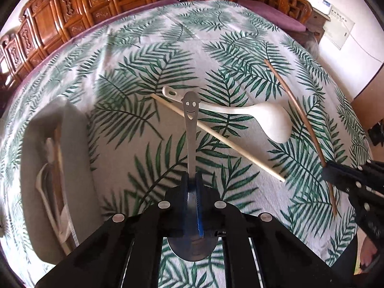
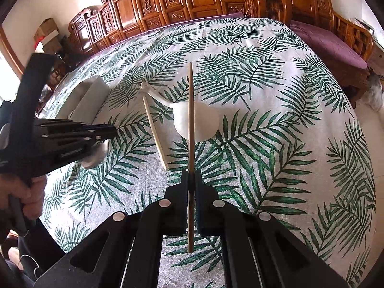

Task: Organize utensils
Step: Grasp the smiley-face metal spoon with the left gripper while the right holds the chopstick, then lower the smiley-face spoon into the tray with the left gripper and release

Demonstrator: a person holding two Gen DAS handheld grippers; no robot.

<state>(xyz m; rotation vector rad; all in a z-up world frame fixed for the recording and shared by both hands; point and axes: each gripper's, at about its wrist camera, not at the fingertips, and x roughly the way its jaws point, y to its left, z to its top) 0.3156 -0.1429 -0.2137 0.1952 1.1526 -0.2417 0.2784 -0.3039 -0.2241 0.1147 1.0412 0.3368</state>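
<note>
My left gripper [image 1: 192,180] is shut on a steel spoon [image 1: 190,122] with a smiley-face handle, lifted off the cloth; its bowl [image 1: 192,249] hangs below the jaws. My right gripper [image 2: 190,177] is shut on a dark brown chopstick [image 2: 191,120], also seen in the left wrist view as the brown chopstick [image 1: 300,110]. On the leaf-print tablecloth lie a white plastic rice spoon [image 1: 268,117] [image 2: 199,122] and a pale wooden chopstick [image 1: 216,136] [image 2: 154,129]. A grey utensil tray [image 1: 48,168] [image 2: 84,98] at the left holds a white spoon and a brown stick.
The table [image 2: 288,144] is covered by a green palm-leaf cloth. Carved wooden chairs [image 1: 72,12] line its far side, with a purple-cushioned bench [image 2: 328,45] at the right. A person's hand [image 2: 28,196] holds the left gripper's handle.
</note>
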